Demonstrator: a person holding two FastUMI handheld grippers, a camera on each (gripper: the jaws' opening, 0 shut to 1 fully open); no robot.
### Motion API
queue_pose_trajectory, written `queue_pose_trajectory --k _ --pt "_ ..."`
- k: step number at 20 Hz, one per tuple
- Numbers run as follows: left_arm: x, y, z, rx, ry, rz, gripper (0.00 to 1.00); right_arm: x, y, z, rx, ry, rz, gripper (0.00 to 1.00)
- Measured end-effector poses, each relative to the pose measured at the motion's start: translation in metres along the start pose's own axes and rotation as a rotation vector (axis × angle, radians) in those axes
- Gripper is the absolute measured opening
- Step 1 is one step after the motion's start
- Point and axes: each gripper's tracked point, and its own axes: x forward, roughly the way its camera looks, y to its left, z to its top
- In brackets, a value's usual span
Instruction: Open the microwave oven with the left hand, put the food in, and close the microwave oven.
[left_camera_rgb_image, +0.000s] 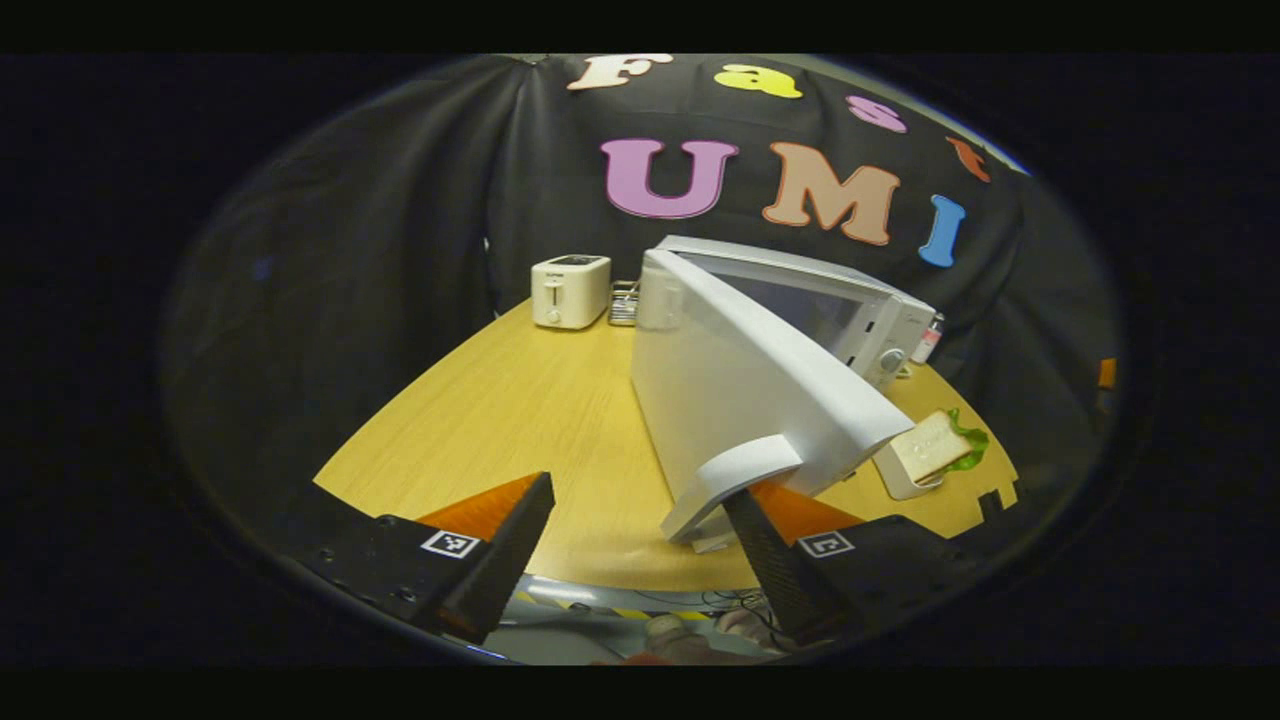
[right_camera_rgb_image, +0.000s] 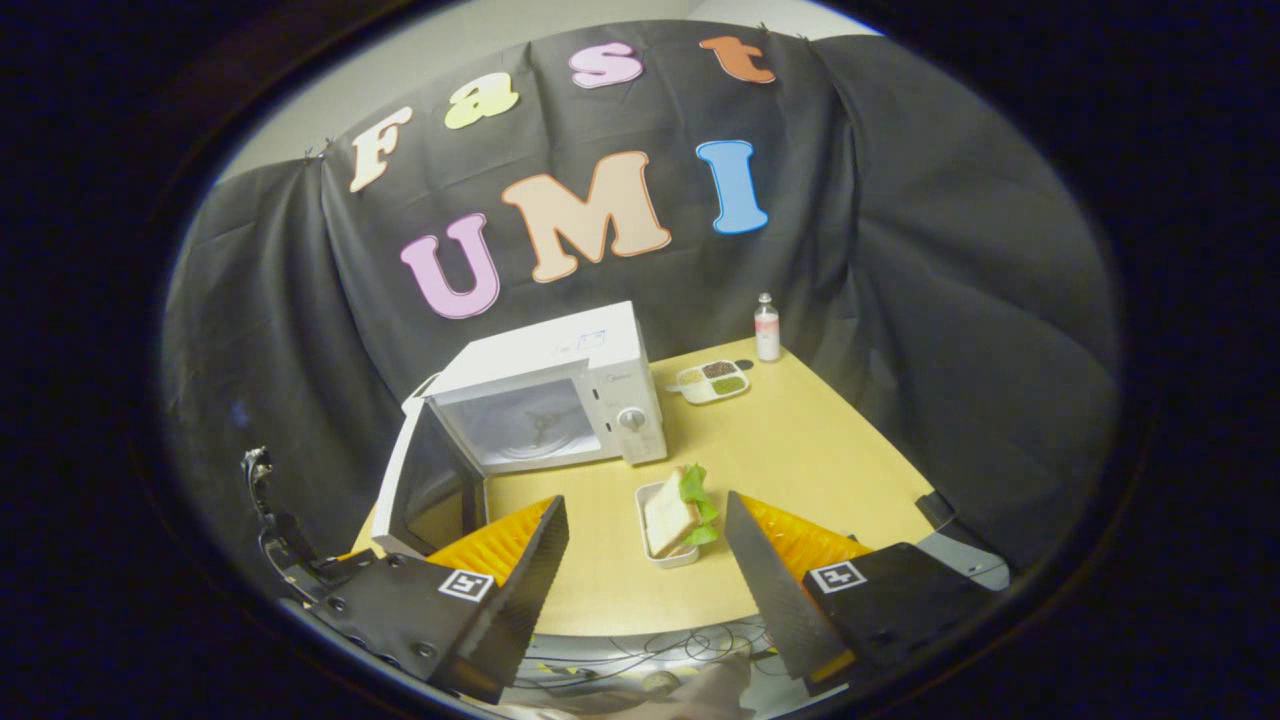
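On the light wooden tabletop, white microwave oven with door swung out, cavity cleared for food. Left gripper fingers wide at door's handle; right gripper fingers wide, lined up on toast-and-lettuce sandwich in small white tray.

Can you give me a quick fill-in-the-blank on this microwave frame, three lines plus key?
1. The microwave door is ___.
2. The sandwich lies in a small white ___ in front of the microwave.
3. The right tool hovers with its jaws ___, holding nothing.

Missing words: open; dish; open
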Motion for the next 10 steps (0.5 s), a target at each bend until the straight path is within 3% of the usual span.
queue_pose_trajectory --k 3,4,6,7,10 --pt "-0.005 0.025 0.002 -0.017 0.000 0.014 0.99 0.002 0.003 -0.004 -0.001 0.013 -0.001 0.89" --pt "-0.006 0.033 0.002 -0.024 0.002 0.018 0.99 0.004 0.004 -0.005 -0.001 0.015 0.000 0.98" --pt "-0.007 0.044 0.003 -0.048 0.006 0.019 0.98 0.008 0.004 -0.007 -0.009 0.023 -0.002 0.98" --pt "-0.008 0.049 0.003 -0.063 0.008 0.021 0.99 0.011 0.003 -0.006 -0.015 0.026 -0.006 0.89" --pt "-0.010 0.060 0.002 -0.098 0.011 0.034 0.99 0.017 -0.001 -0.005 -0.023 0.029 -0.020 0.89"
